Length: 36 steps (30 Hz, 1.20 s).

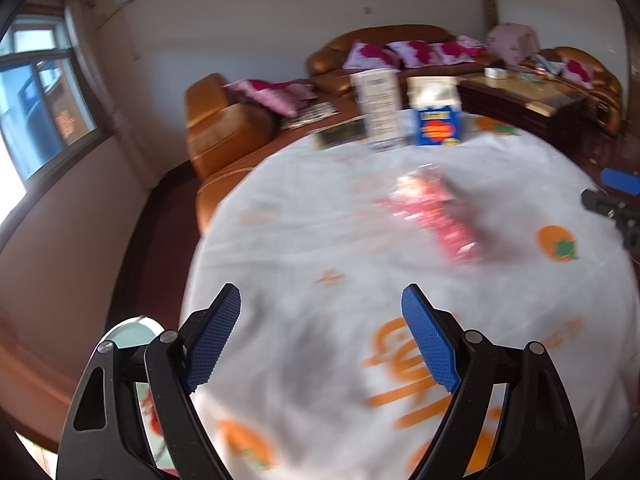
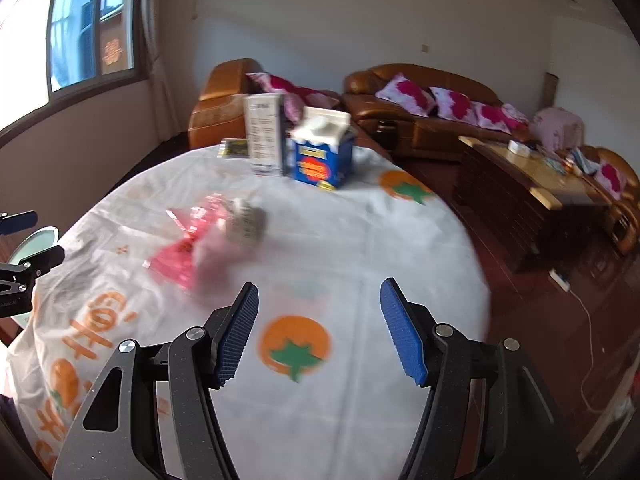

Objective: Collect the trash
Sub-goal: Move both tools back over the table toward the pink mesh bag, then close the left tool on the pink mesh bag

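Both tongs hang over the round table (image 1: pixel 304 216), which is covered by a white cloth printed with orange fruit. The left tongs (image 1: pixel 322 308) stand wide open with nothing between their blue pads (image 1: pixel 214 340); only bare cloth shows in the gap. The right tongs (image 2: pixel 319 300) are likewise spread open and hold nothing, with one printed orange on the cloth just beyond their tips. The trash is a crumpled red wrapper (image 1: pixel 438 216) lying flat on the cloth, ahead of the left tongs and a little to their right, clear of both pads. Seen from the right tongs, the same wrapper (image 2: pixel 192 248) lies ahead and to their left, with a small greyish scrap (image 2: pixel 246 222) touching its far end; motion blur keeps me from telling what that scrap is. Farther ahead of both tongs, near the table's far edge, a blue carton (image 2: pixel 322 156) with a white top stands upright, a tall white box (image 2: pixel 266 134) stands just to its left, and a flat dark packet (image 2: pixel 234 148) lies left of that. Behind the table is a brown sofa (image 2: pixel 424 108) with pink cushions. The tip of the right tongs shows at the right edge of the left view.
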Available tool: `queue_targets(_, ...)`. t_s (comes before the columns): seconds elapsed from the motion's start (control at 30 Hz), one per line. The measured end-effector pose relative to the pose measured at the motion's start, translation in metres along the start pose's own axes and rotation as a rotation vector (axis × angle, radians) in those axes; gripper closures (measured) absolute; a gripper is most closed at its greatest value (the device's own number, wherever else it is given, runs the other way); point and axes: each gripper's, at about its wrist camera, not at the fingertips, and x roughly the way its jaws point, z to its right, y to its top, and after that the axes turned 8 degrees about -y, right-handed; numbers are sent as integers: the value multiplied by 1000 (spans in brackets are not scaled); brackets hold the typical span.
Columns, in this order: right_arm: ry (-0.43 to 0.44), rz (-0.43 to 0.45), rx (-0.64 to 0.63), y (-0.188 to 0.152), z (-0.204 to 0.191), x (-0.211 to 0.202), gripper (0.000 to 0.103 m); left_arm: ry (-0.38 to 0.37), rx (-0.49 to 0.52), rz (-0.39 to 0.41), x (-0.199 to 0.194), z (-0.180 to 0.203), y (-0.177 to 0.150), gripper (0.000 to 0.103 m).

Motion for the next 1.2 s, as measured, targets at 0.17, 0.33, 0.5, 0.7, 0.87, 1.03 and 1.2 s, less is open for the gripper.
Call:
queue_targets(0.17,-12,-17,72,-14,31,4,39,-58,79,-25,29,57,20,17)
queue_targets(0.33,-1,6,84,-16,35,2,37,3,83,-99,72,62,23,18)
queue_targets(0.5,-1,10,94,-19,37,9,37,6,43,-150,87,34,20,32)
queue_targets(0.7,14,-19,69,-25,26,19,37,111,-29,-144,91,-10,24,30)
queue_targets(0.87,-23,-34,73,-29,33,26,37,188,-105,-143,89,-53,27,28)
queue_targets(1.03,-42,-44,90,-31,43,31,37,155,-121,-112,79,-49,28,23)
queue_targets(1.2,-38,-50,84,-35,41,33,37,89,-108,-97,82,-24,33,23)
